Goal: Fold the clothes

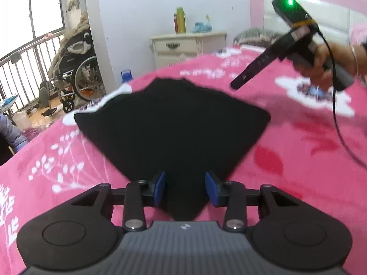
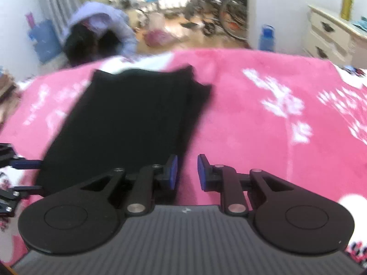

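Note:
A black garment (image 1: 172,123) lies folded flat on the pink floral blanket (image 1: 286,160), seen also in the right wrist view as a long black rectangle (image 2: 128,119). My left gripper (image 1: 186,188) is open, low over the garment's near corner, which lies between the blue pads (image 1: 160,188). In the right wrist view the left gripper (image 2: 27,176) shows at the garment's left edge. My right gripper (image 2: 187,171) is open over bare blanket just right of the garment's near end. A hand (image 1: 321,64) holds the right gripper (image 1: 238,82) raised above the bed.
A cream dresser (image 1: 183,45) with bottles stands past the bed, with a blue bottle (image 1: 126,75) and a wheelchair (image 1: 78,78) on the floor beyond. A person in a lilac jacket (image 2: 98,29) crouches by the far bed edge. A pink headboard (image 1: 298,11) rises at right.

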Demonstrator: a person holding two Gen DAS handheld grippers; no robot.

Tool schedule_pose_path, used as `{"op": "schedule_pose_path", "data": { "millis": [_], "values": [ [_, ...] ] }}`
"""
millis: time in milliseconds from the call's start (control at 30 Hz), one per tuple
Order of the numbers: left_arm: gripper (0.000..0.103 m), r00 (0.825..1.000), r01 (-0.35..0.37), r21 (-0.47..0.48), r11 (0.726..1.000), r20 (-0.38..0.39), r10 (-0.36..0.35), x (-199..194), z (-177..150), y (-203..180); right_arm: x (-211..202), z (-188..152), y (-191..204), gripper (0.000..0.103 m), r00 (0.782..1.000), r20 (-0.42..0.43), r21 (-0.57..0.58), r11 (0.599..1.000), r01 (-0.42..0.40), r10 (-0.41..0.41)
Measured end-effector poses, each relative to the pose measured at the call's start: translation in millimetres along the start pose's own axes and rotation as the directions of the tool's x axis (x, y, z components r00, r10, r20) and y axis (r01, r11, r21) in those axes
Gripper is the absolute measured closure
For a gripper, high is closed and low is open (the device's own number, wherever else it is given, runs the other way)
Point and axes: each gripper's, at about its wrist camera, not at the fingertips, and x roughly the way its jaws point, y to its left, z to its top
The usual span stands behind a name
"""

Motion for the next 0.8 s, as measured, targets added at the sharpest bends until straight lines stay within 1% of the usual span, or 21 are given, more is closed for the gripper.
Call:
{"op": "schedule_pose_path", "data": {
  "millis": [67, 133, 167, 200, 267, 367, 433, 467, 500, 567, 633, 700, 767, 800],
  "values": [
    [0.060, 1.000, -0.015, -0.006, 1.000, 0.001, 0.015, 9.6, 2.3, 2.6, 15.5, 1.3, 13.2, 0.085, 1.000, -0.018, -0.047, 0.999, -0.026, 0.025],
    [0.059, 0.999, -0.035, -0.018, 0.999, -0.028, 0.035, 22.9, -2.5, 6.2, 30.5, -1.5, 13.0, 0.087, 0.999, -0.044, -0.070, 0.998, -0.003, 0.000],
    [0.059, 0.999, -0.037, -0.035, 0.999, -0.038, 0.036, 27.9, -6.5, 9.1, 35.3, -2.4, 6.3, 0.084, 0.999, -0.050, -0.055, 0.998, 0.012, -0.014],
    [0.059, 0.999, -0.034, -0.052, 0.998, -0.033, 0.033, 28.3, -9.5, 11.4, 37.7, -2.1, -5.4, 0.081, 0.999, -0.050, -0.015, 1.000, 0.021, -0.022],
    [0.060, 0.999, -0.027, -0.074, 0.997, -0.025, 0.026, 22.4, -9.2, 14.1, 32.4, 2.1, -20.3, 0.081, 0.999, -0.038, 0.053, 0.998, 0.018, -0.016],
    [0.060, 1.000, -0.011, -0.096, 0.995, 0.005, 0.012, 13.5, -1.7, 18.7, 23.3, 12.8, -11.2, 0.081, 1.000, 0.015, 0.021, 1.000, 0.007, -0.008],
    [0.060, 1.000, -0.015, -0.113, 0.993, 0.019, 0.017, 17.0, 5.7, 23.9, 30.9, 23.6, -3.3, 0.081, 0.999, 0.034, 0.013, 1.000, -0.023, 0.022],
    [0.060, 0.999, -0.024, -0.120, 0.992, 0.021, 0.027, 20.9, 8.5, 26.0, 39.1, 26.9, -1.5, 0.081, 0.999, 0.031, 0.006, 1.000, -0.023, 0.023],
    [0.060, 0.999, -0.036, -0.126, 0.991, 0.013, 0.038, 27.7, 9.8, 28.5, 48.7, 28.6, -2.2, 0.082, 1.000, 0.021, 0.006, 1.000, -0.019, 0.019],
    [0.058, 0.998, -0.065, -0.120, 0.991, -0.017, 0.063, 43.9, 6.1, 32.0, 59.8, 25.5, -7.8, 0.082, 1.000, -0.002, 0.005, 1.000, 0.028, -0.028],
    [0.059, 0.998, -0.067, -0.129, 0.989, -0.013, 0.066, 47.5, 0.3, 34.9, 60.1, 21.0, -20.2, 0.081, 0.998, -0.003, 0.026, 0.997, 0.067, -0.067],
    [0.060, 0.998, -0.065, -0.147, 0.987, -0.006, 0.064, 41.3, 2.8, 35.1, 49.6, 23.6, -29.1, 0.081, 0.997, 0.023, 0.060, 0.995, 0.075, -0.077],
    [0.060, 0.998, -0.060, -0.161, 0.985, 0.009, 0.062, 36.1, 7.1, 36.0, 39.8, 31.0, -28.5, 0.081, 0.996, 0.049, 0.063, 0.996, 0.067, -0.070],
    [0.060, 0.998, -0.057, -0.163, 0.985, 0.017, 0.060, 36.2, 10.7, 36.8, 41.4, 35.3, -24.6, 0.081, 0.997, 0.053, 0.053, 0.997, 0.057, -0.060]
  ]
}}
